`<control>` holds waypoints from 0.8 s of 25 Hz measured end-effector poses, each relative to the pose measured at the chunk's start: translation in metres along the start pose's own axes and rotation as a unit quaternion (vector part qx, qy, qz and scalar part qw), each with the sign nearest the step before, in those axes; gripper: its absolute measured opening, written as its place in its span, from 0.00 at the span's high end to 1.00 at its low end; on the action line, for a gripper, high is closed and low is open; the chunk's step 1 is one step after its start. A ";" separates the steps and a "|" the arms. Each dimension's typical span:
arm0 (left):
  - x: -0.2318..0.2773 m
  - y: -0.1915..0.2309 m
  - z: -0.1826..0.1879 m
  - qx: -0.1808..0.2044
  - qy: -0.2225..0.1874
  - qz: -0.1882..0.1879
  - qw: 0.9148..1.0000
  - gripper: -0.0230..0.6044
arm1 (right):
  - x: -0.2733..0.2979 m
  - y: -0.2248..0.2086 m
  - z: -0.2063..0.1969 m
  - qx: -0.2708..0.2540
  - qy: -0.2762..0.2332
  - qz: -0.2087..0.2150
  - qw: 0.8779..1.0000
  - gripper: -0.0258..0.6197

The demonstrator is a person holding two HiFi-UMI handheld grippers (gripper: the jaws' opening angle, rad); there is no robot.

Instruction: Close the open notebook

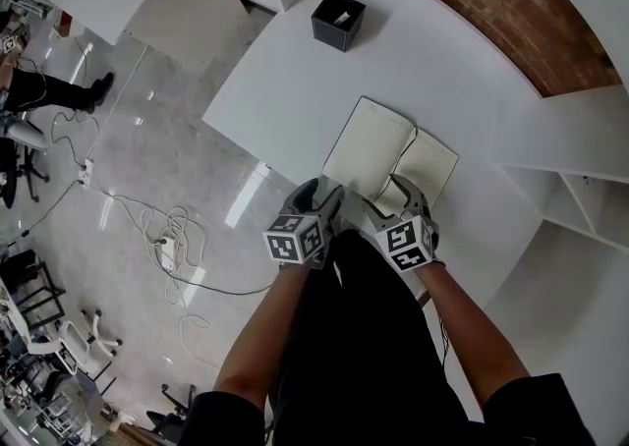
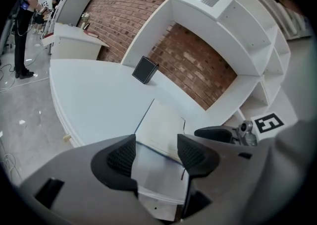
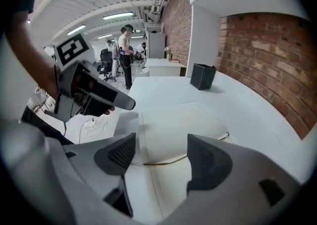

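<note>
Poised at near edge of open notebook (image 1: 378, 154) on white table (image 1: 295, 81): left gripper (image 1: 319, 198), right gripper (image 1: 401, 191), jaws spread, empty.

Notebook (image 1: 378, 144) near edge — behind left gripper (image 1: 322, 194), right gripper (image 1: 398, 200)

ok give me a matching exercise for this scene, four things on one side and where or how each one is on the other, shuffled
Things
1. notebook
2. black box
3. right gripper
4. power strip

Places or states
A. on the grey floor, off the table
B. jaws apart, just over the pages
C. lying open by the table's near edge
D. on the far part of the table, beyond the notebook

Pairs: 1-C, 2-D, 3-B, 4-A
</note>
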State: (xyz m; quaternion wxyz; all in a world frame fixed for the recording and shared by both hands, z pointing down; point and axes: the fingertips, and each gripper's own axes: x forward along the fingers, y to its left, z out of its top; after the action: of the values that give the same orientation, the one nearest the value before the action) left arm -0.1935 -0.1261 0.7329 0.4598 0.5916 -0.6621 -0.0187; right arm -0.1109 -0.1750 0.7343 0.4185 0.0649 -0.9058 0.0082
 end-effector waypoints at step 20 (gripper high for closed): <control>0.009 0.021 0.011 0.042 0.004 0.000 0.999 0.58 | 0.040 0.014 -0.016 -0.080 0.046 -0.062 0.994 0.54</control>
State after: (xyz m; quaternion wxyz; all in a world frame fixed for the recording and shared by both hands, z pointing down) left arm -0.2152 -0.1331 0.7436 0.4368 0.6104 -0.6607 0.0115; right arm -0.1259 -0.1648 0.7762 0.4632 0.0868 -0.8777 -0.0871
